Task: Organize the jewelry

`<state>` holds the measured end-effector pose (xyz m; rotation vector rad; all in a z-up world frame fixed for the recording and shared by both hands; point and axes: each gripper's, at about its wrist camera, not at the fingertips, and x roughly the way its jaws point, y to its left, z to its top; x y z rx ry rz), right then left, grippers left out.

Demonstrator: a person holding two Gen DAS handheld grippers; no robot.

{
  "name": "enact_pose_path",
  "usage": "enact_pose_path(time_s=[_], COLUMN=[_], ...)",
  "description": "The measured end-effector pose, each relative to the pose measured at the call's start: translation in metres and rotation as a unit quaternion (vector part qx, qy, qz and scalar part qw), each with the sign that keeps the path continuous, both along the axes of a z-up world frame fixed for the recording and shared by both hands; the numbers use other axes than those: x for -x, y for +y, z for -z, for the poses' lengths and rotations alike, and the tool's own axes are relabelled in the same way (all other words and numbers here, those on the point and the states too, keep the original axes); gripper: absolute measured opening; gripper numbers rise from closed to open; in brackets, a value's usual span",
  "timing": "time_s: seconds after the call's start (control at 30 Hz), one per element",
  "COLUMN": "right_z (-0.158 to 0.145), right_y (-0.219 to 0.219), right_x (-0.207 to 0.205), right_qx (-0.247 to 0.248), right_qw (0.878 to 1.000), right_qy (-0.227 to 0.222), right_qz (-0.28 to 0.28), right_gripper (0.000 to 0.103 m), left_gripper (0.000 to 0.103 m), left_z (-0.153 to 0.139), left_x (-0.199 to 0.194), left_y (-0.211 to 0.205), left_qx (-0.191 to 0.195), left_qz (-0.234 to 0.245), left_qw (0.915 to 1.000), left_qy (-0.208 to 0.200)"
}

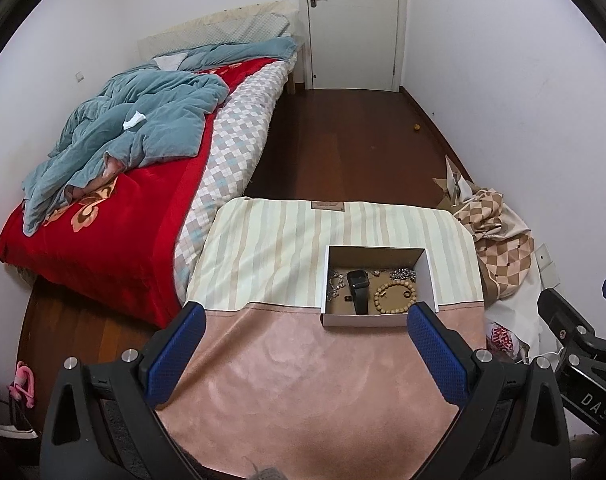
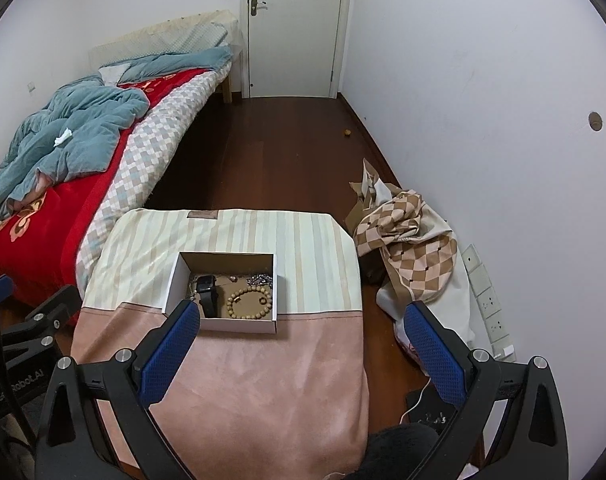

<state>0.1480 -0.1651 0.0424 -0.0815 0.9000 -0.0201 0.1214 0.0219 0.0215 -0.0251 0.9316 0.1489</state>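
Pink-and-striped cloth covers the table [image 1: 287,368], where the open white box [image 1: 363,320] of jewelry sits ahead, nearer the empty, wide-open left gripper [image 1: 307,344] than the equally open right gripper [image 2: 303,344], black watch [image 1: 358,286] lying lengthwise front-to-back.

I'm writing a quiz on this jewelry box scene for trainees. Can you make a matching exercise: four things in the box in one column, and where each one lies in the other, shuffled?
Places are as the left wrist view shows the cardboard box.

Things
1. black smartwatch
2. wooden bead bracelet
3. silver chain
4. small ring

Places
A. along the left wall of the box
B. inside the loop of beads
C. near the middle, strap running toward the near wall
D. right half, toward the near wall

Pairs: 1-C, 2-D, 3-A, 4-B
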Motion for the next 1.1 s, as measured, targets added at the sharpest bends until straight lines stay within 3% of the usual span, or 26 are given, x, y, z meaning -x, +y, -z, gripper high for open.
enact_pose_path(time_s=[1.1], right_z=[-0.0009], right_y=[0.0006], right_x=[0.0080], right_qx=[0.000], right_qw=[1.000], right_qy=[-0.006], right_qz=[-0.011], right_gripper=[0.103], left_gripper=[0.103], left_z=[-0.0067], left_x=[0.0067], left_y=[-0.0038], left_qx=[0.002], left_qz=[0.001], left_qw=[0.9999], left_qy=[-0.010])
